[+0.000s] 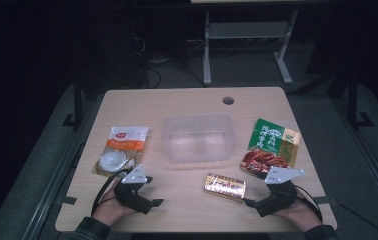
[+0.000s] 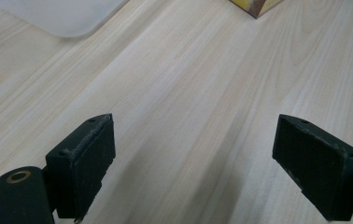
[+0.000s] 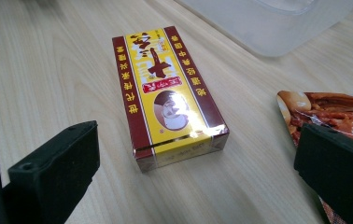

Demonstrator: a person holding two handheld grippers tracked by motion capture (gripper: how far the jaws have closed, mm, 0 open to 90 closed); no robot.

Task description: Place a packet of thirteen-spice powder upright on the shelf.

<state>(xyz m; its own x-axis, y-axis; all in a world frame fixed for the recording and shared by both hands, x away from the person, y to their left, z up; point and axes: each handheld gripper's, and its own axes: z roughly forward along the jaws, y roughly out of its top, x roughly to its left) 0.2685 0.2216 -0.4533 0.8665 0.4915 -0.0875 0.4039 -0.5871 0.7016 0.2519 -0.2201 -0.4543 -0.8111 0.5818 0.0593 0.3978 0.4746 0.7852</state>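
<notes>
The wooden bench [image 1: 187, 200] is carrying everything. A clear plastic container [image 1: 198, 138] is sitting at its middle, toward the far side. A green snack pouch [image 1: 272, 145] is lying to the right of the container, and a white and orange pouch [image 1: 121, 150] is lying to its left. A red and yellow box [image 1: 225, 186] is lying flat near the front edge, between the two hands and closer to the right one.

The right hand-held gripper [image 1: 258, 192] is resting at the near right, its jaws standing wide apart with nothing between them; the box [image 3: 167, 95] is lying just ahead of them. The left hand-held gripper [image 1: 136, 186] is resting at the near left, its jaws likewise standing apart over bare wood [image 2: 188, 116].
</notes>
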